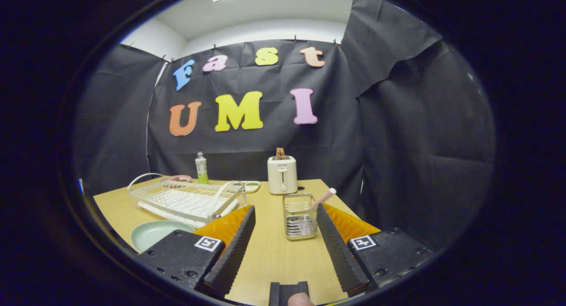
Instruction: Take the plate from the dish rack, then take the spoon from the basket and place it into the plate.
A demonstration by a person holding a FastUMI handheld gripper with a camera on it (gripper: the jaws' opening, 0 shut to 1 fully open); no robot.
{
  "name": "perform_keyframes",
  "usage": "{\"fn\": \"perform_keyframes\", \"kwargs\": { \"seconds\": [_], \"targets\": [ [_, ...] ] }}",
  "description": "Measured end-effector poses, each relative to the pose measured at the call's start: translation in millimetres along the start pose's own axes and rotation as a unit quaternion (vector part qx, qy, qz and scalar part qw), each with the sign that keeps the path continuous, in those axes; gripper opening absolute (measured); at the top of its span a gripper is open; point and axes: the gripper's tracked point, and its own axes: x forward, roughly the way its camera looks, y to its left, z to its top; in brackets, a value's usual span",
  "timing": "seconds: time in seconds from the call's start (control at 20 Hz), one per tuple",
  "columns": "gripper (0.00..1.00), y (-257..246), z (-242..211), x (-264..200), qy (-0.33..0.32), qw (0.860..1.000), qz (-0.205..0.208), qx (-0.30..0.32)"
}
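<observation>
Two task items logged. Item one: round pale-green plate (pixel 154 234), flat on the light wooden desk (pixel 274 253), beside my left finger and in front of the white wire dish rack (pixel 185 200), so I judge the plate step done. Item two: pink-handled spoon (pixel 322 199), standing in the small metal wire basket (pixel 300 216), handle leaning right, just ahead of the tongs (pixel 285 219) near the right finger. Tongs: spread wide, empty. The spoon's bowl is hidden, probably down in the basket. Next move: advance, close on the handle, lift clear.
</observation>
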Motion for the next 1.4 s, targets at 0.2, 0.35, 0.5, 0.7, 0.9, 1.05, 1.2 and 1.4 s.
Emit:
{"fn": "perform_keyframes", "kwargs": {
  "seconds": [0.2,0.35,0.5,0.7,0.9,1.05,1.2,1.4],
  "targets": [
    [0.90,-31.9,-3.7,40.5,0.008,1.000,-0.003,0.009],
    [0.86,-47.7,-9.6,72.3,0.031,0.999,-0.002,0.025],
    [0.81,-52.3,-20.0,96.8,0.060,0.998,0.012,0.029],
    [0.58,-41.2,-20.1,109.6,0.073,0.996,0.045,0.039],
    [0.33,-28.2,-14.8,113.8,0.071,0.995,0.061,0.033],
    [0.17,-24.5,-6.7,112.5,0.077,0.995,0.060,0.015],
    [0.14,-28.9,12.8,100.9,0.070,0.996,0.054,-0.014],
    [0.12,-32.2,45.7,76.5,0.052,0.997,0.044,-0.021]
  ]
}}
